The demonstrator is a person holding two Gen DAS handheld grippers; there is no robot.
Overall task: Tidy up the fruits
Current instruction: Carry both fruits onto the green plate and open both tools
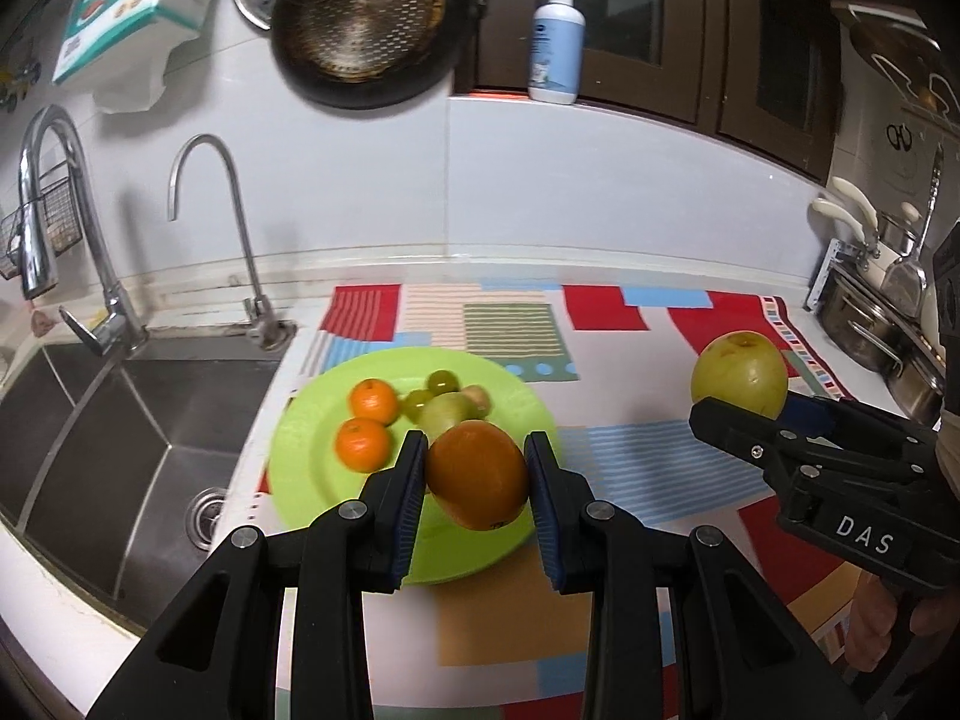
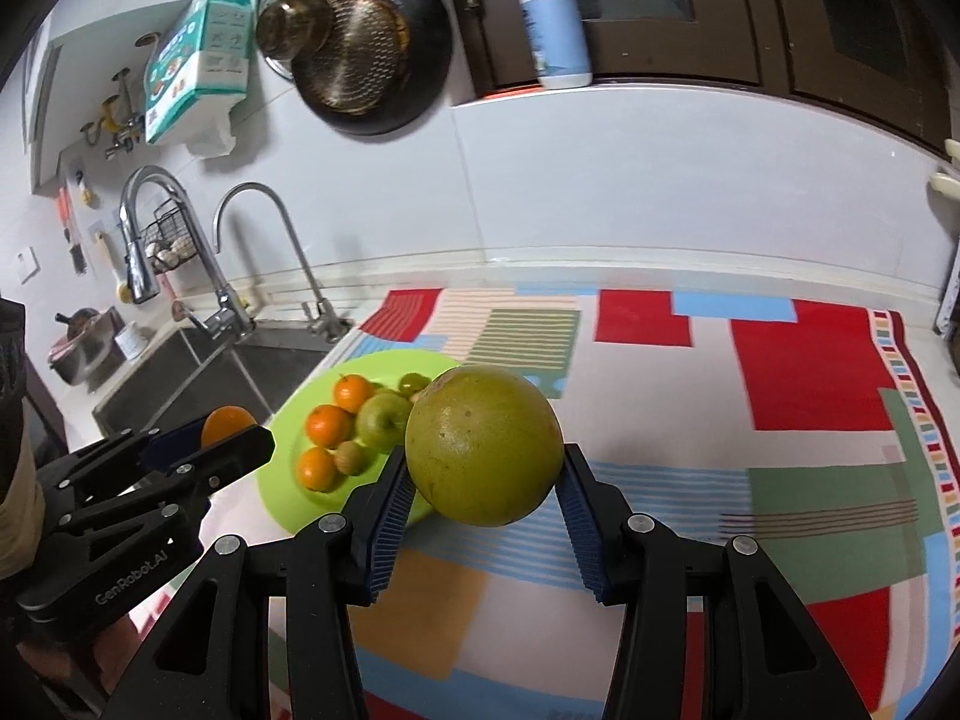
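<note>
Far left: a steel sink sunk into the counter, two curved taps behind it. Just right of the sink, a lime-green plate on a patchwork cloth of red, blue and striped blocks. On the plate: small tangerines toward the left side, a green apple in the middle, grapes behind, a brownish kiwi near the front.

Above the plate's near edge, the left gripper, clamped on a large orange, blue pads pressing both flanks, fruit clear of the plate.

Further right, above the cloth and well apart from the plate, the right gripper, clamped on a big yellow-green round fruit, pads against its lower sides; in the left wrist view that same fruit up at the right, over the cloth's striped border.

On the wall above: a tissue pack, a dark pan with a perforated metal dish hung inside it, a white pump bottle on the ledge below dark cabinet doors.

Far right: steel pots and cream-handled utensils at the counter's edge.
</note>
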